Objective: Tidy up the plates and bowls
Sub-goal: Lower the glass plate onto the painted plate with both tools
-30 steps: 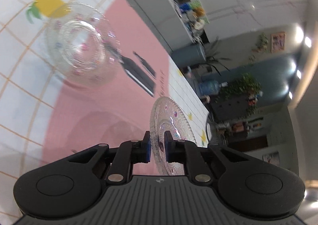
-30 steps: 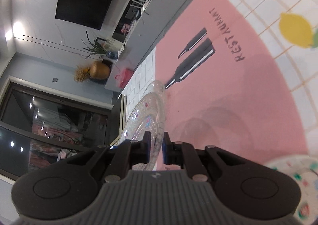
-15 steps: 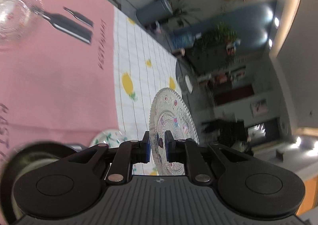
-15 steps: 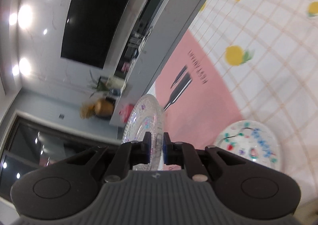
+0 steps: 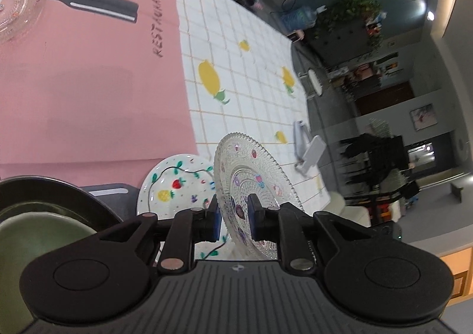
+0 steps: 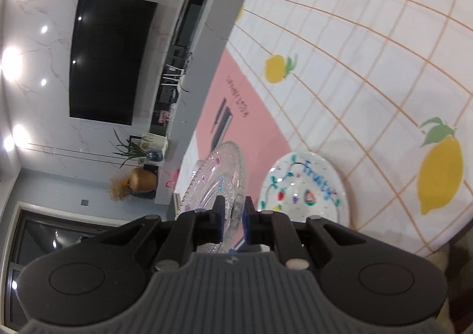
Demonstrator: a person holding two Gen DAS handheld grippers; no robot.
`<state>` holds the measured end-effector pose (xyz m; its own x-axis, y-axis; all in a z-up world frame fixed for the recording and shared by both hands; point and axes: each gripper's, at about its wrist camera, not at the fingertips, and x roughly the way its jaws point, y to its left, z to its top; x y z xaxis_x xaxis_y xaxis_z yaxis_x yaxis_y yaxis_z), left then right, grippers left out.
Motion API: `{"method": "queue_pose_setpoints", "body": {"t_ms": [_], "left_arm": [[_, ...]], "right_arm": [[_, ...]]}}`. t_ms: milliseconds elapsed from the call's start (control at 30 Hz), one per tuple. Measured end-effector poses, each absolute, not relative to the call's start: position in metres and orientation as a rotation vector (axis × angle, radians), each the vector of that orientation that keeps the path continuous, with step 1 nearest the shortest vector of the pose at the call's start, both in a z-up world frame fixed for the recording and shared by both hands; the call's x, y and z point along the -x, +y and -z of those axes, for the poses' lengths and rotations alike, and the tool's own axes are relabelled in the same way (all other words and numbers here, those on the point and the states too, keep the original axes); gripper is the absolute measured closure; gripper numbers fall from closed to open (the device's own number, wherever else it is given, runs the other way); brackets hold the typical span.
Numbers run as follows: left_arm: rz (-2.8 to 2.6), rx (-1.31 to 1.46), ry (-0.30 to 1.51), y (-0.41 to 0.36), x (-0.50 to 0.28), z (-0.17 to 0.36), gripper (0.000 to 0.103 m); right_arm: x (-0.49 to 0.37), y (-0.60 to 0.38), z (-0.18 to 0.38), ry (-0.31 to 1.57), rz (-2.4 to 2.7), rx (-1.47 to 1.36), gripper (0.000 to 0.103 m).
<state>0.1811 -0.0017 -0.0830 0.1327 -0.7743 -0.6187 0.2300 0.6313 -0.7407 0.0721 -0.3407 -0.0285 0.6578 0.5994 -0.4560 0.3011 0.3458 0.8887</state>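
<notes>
A glass plate (image 5: 254, 183) stands on edge between the pads of the left hand-held gripper (image 5: 233, 220), whose jaws have just been opening; a gap shows beside the left pad, so the hold looks loosened. In the right wrist view, the right hand-held gripper (image 6: 232, 220) is clamped on the rim of a glass plate (image 6: 217, 180), likewise tilted on edge above the counter (image 6: 369, 74); whether both grippers share one plate cannot be told. Just beside it, a white plate (image 5: 177, 183) painted with fruit and the word "fruity" lies flat on the lemon-print cloth (image 5: 245, 74), at the edge of a pink mat (image 5: 88, 83) printed with bottles. A glass bowl (image 5: 17, 3) sits at the mat's far corner. A dark bowl (image 5: 53, 204) with a pale green inside is at the near left.
</notes>
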Motion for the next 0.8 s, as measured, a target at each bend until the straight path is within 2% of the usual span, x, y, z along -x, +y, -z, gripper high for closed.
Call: {"method": "queue_pose_setpoints", "body": {"t_ms": [233, 800], "left_arm": [[0.754, 0.475, 1.265, -0.012, -0.178, 0.085, 0.081], [0.675, 0.498, 1.310, -0.021, -0.174, 0.086, 0.080]], "right_arm": [[-0.073, -0.353, 0.057, 0.926, -0.228, -1.372, 0.092], [-0.078, -0.370, 0.083, 0.961, -0.240, -1.540, 0.093]]}}
